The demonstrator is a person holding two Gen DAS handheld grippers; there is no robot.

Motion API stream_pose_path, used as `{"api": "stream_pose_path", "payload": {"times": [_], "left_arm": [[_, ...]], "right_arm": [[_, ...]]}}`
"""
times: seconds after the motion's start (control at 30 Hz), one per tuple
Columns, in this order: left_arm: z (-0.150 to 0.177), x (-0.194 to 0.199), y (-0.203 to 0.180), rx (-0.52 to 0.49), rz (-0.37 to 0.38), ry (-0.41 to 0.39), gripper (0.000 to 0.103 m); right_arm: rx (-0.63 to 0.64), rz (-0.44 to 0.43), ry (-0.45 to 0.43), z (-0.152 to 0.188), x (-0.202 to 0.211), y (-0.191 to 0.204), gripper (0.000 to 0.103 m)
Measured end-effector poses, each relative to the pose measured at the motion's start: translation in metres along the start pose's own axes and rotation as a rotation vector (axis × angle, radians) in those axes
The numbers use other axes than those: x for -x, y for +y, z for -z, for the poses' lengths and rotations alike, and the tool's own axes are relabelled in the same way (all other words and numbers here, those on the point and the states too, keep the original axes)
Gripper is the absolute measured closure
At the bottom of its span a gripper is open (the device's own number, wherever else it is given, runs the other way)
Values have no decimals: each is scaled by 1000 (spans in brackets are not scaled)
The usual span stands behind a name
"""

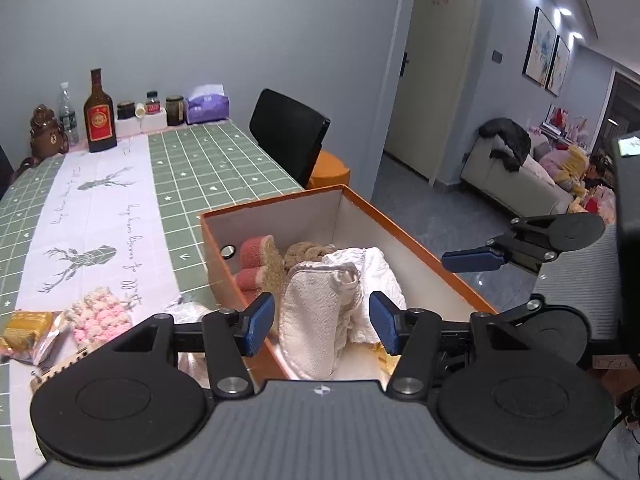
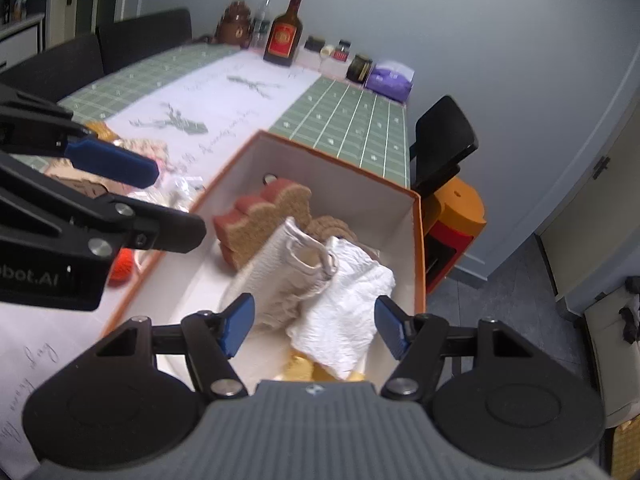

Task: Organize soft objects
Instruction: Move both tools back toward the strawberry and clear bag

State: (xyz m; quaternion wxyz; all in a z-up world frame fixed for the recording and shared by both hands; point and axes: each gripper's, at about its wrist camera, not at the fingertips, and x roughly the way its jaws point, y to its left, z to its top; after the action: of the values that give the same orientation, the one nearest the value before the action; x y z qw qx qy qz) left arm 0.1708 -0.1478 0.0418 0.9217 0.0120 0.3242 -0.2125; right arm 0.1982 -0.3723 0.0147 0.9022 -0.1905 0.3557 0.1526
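An orange box (image 1: 276, 200) (image 2: 420, 248) with white walls stands at the table's near corner. Inside it lie pink-and-tan sponges (image 1: 260, 256) (image 2: 260, 216), a brown knitted piece (image 1: 308, 250), a rolled cream towel (image 1: 312, 296) (image 2: 288, 268), a crumpled white cloth (image 1: 376, 272) (image 2: 344, 320) and something yellow (image 2: 300, 368) underneath. My left gripper (image 1: 323, 322) hovers open above the towel, its pads clear of it. My right gripper (image 2: 316, 324) hovers open over the white cloth and touches nothing. Each gripper shows at the edge of the other's view.
Left of the box lie a pink-and-white knitted piece (image 1: 100, 312), a wrapped snack (image 1: 28, 328) and an orange ball (image 2: 120, 268). A brown bottle (image 1: 99, 120), jars and a tissue pack (image 1: 207, 106) line the far wall. A black chair (image 1: 288, 132) and an orange stool (image 1: 332, 168) stand beyond.
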Motion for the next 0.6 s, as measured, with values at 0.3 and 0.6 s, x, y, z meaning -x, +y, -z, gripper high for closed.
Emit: {"api": "stream_pose_path", "payload": {"times": [0.3,0.6], "left_arm": [[46,51,16,-39,-94,-152,39],[98,80,48,13,-194,-216,39]], "right_arm": [[-76,18,-195,34,50,59,37],[-125,7,-316,57,71,126,37]]}}
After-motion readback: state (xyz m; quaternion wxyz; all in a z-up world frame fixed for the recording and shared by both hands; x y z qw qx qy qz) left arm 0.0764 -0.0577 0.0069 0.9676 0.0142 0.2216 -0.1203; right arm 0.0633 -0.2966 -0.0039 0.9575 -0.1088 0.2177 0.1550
